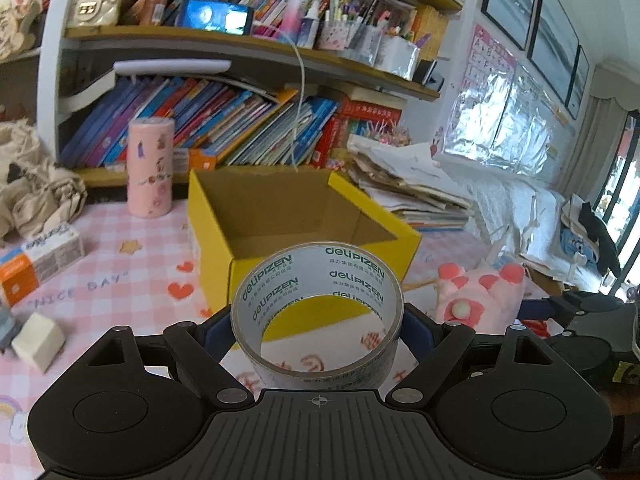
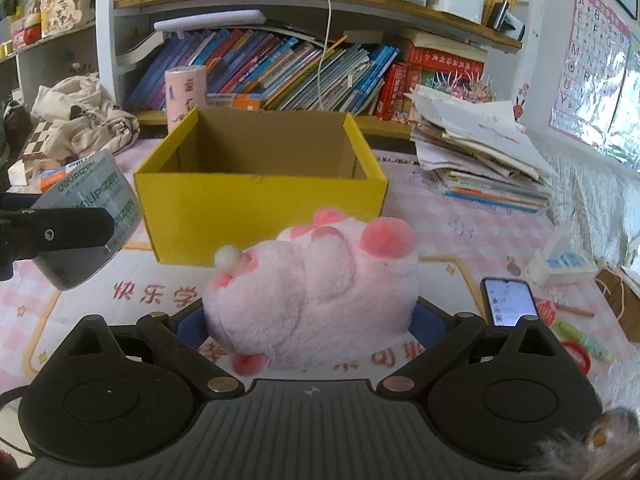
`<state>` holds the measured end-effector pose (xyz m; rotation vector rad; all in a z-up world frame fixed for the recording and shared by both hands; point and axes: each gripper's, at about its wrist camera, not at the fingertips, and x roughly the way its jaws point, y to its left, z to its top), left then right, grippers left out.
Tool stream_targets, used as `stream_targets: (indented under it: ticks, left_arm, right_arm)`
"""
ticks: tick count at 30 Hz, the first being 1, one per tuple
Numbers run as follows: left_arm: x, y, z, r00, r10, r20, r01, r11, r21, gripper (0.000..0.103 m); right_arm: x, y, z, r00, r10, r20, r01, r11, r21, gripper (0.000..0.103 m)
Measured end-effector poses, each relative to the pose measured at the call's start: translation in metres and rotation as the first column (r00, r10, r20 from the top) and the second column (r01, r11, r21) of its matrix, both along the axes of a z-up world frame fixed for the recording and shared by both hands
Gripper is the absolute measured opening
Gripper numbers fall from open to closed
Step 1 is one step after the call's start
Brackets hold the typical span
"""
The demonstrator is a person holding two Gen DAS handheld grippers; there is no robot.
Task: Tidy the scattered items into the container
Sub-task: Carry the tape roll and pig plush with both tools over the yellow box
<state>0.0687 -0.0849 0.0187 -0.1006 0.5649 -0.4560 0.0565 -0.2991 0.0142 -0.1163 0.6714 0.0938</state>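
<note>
My left gripper (image 1: 318, 320) is shut on a roll of clear tape (image 1: 320, 276) printed "deli PIZEN", held above the table in front of the open yellow box (image 1: 312, 264). The tape (image 2: 86, 200) and left gripper also show at the left of the right wrist view. My right gripper (image 2: 310, 316) is shut on a pink plush toy (image 2: 316, 284), held just in front of the yellow box (image 2: 260, 212). The plush (image 1: 480, 292) shows at the right in the left wrist view. The box looks empty inside.
A pink cylinder (image 1: 151, 166) stands behind the box's left. An orange-white carton (image 1: 38, 260) and white block (image 1: 38, 340) lie at left. A paper stack (image 2: 480, 156), phone (image 2: 510, 300) and small items lie at right. Bookshelves stand behind.
</note>
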Motion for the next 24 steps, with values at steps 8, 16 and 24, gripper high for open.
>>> stream_targets:
  ticks: [8, 16, 24]
  left_arm:
    - [0.020, -0.019, 0.013, 0.997, 0.009, 0.073, -0.009, 1.000, 0.002, 0.086]
    - [0.048, -0.027, 0.028, 0.989, 0.085, 0.124, -0.084, 0.996, -0.012, 0.086]
    - [0.086, -0.034, 0.033, 0.980, 0.157, 0.120, -0.162, 0.986, 0.031, 0.086]
  right_arm:
    - [0.026, -0.012, 0.021, 0.993, 0.055, 0.108, -0.052, 0.998, -0.027, 0.099]
    - [0.062, -0.018, 0.044, 0.963, 0.170, 0.209, -0.166, 0.985, -0.037, 0.099]
    - [0.115, -0.020, 0.051, 0.936, 0.276, 0.220, -0.276, 0.961, -0.032, 0.099]
